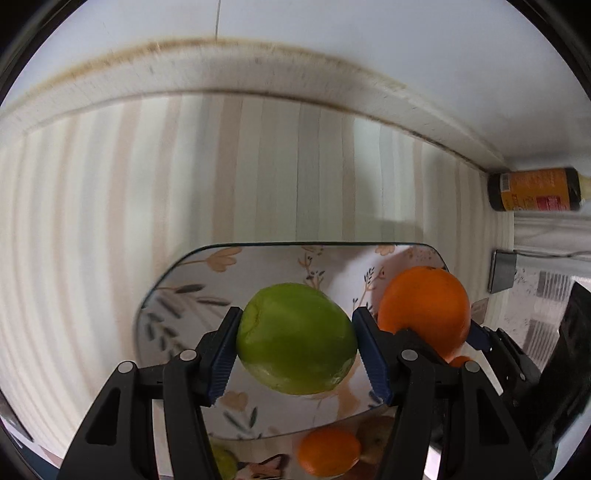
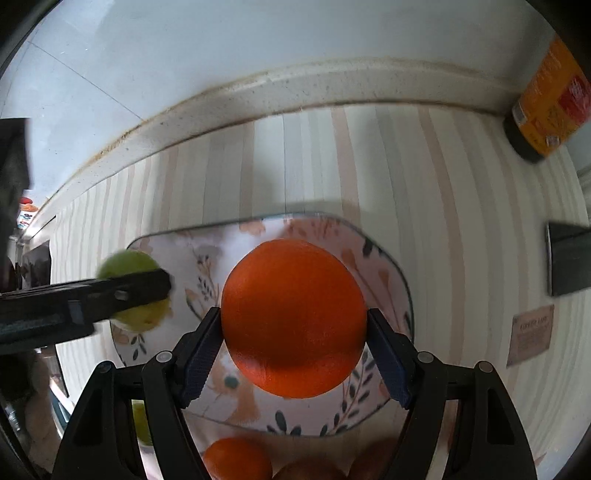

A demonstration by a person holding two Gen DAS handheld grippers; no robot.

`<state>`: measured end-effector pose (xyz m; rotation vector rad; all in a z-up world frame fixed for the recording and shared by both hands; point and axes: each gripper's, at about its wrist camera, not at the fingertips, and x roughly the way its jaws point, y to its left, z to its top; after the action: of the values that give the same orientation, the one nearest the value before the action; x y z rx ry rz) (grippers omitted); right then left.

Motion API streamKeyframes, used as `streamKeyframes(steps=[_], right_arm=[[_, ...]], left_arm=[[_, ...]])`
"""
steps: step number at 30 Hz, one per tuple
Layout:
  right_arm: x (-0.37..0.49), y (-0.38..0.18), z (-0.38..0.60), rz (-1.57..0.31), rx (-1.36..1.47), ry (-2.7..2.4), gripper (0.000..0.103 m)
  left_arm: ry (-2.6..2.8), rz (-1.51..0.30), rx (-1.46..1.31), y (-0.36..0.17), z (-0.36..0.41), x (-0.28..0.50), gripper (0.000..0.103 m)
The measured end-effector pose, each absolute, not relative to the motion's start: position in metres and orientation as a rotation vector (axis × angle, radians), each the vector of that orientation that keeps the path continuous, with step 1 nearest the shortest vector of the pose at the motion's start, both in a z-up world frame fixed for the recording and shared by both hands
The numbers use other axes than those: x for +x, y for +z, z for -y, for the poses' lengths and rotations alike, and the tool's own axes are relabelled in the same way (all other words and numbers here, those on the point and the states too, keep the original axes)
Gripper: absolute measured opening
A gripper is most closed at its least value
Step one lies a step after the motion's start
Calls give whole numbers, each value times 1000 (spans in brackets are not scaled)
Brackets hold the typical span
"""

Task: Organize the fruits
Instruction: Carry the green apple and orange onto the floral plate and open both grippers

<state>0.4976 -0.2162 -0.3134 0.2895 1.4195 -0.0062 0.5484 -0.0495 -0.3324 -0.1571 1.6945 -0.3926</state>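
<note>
A green apple (image 1: 295,338) is clamped between the blue pads of the left gripper (image 1: 297,354), held above a floral tray (image 1: 192,280) that rests on a striped tablecloth (image 1: 110,206). Just to its right, the right gripper (image 2: 295,347) has its jaws closed on a large orange (image 2: 293,317), held over the same tray. A smaller orange (image 1: 328,456) lies at the tray's near edge, and a dark bottle with an orange label (image 1: 535,189) stands at the far right against the pale wall (image 1: 369,33).
</note>
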Motion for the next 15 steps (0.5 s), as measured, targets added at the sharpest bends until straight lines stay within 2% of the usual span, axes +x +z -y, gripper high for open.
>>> streamKeyframes(steps=[8, 11, 12, 13, 15], right_arm=[[514, -320, 221, -1451, 316, 25, 81], [514, -316, 221, -1440, 343, 32, 95], [514, -314, 222, -1437, 337, 28, 95], [513, -311, 223, -1434, 340, 31, 95], [511, -308, 226, -1439, 344, 26, 95]], left_arm=[[-389, -1734, -174, -344, 59, 551, 58], [-383, -1719, -162, -344, 67, 551, 58], [-385, -1714, -162, -342, 68, 551, 63], [-382, -1706, -162, -340, 68, 552, 76], [-379, -1677, -146, -332, 67, 552, 90]])
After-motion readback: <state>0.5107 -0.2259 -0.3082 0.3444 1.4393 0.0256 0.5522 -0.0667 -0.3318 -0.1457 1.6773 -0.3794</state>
